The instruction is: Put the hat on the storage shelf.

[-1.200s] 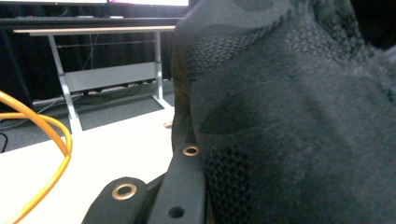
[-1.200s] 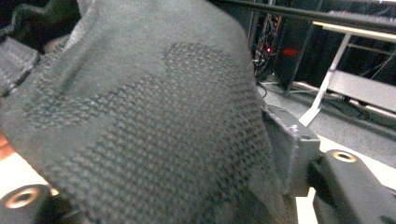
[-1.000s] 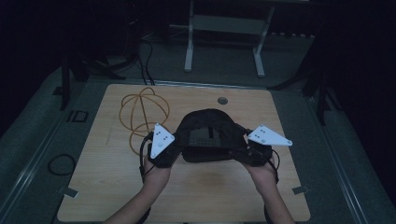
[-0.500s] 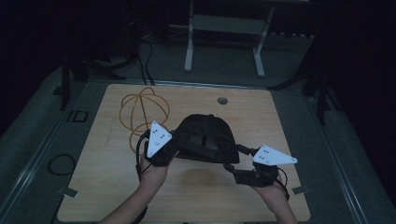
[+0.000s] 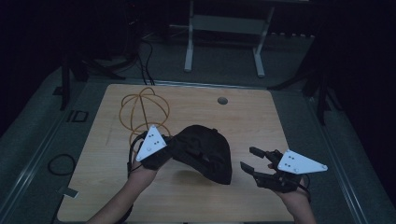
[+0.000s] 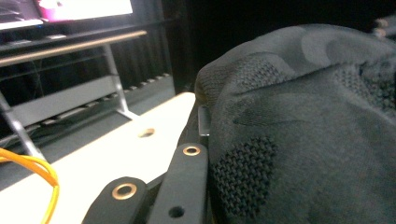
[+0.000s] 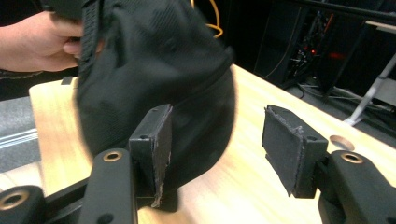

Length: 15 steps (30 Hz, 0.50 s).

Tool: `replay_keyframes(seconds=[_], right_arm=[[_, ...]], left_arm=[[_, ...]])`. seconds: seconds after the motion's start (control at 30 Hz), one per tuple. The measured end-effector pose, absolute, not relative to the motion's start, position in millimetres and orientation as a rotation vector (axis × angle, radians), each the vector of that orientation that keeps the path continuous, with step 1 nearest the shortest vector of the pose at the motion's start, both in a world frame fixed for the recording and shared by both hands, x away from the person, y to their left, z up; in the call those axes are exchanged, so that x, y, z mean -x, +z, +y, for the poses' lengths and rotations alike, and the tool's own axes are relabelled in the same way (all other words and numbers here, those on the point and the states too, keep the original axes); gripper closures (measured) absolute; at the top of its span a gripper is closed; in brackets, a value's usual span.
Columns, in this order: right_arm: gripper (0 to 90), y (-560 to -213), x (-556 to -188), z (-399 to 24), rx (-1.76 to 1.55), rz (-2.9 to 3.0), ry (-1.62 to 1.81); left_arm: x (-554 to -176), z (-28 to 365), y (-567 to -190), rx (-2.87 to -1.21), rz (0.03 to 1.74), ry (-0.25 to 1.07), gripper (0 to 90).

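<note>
The right gripper (image 5: 248, 159) has let go of the black cap (image 5: 205, 153) and drawn back, fingers spread wide and empty. The left gripper (image 5: 164, 148) keeps its fingers clamped on the cap, now raised and tilted above the counter (image 5: 247, 116).

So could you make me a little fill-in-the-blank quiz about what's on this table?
1. The black fabric cap is held by the ____ gripper.
2. The right gripper has its jaws ____.
3. The looped cable on the wooden table is coloured ____.

Missing words: left; open; orange
</note>
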State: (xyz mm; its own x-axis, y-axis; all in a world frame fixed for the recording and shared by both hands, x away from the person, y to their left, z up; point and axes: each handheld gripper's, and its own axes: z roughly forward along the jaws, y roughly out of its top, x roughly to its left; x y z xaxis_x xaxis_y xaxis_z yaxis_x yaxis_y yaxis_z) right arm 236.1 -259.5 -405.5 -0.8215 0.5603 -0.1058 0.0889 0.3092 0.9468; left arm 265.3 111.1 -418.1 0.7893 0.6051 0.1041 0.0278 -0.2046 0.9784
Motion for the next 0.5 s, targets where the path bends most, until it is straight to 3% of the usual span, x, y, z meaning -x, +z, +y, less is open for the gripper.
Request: replay_keyframes(seconds=[0.33,0.5], right_arm=[[44.9,-387.4,-229.8,-230.0,-0.336,2.257,1.612],[44.0,-388.4,-226.9,-206.1,-0.201,2.327,1.572]], left_arm=[[-266.2,123.3,-422.7,-1.754,0.302,0.326,89.6],[-263.5,119.8,-423.9,-1.759,0.254,0.286,89.6]])
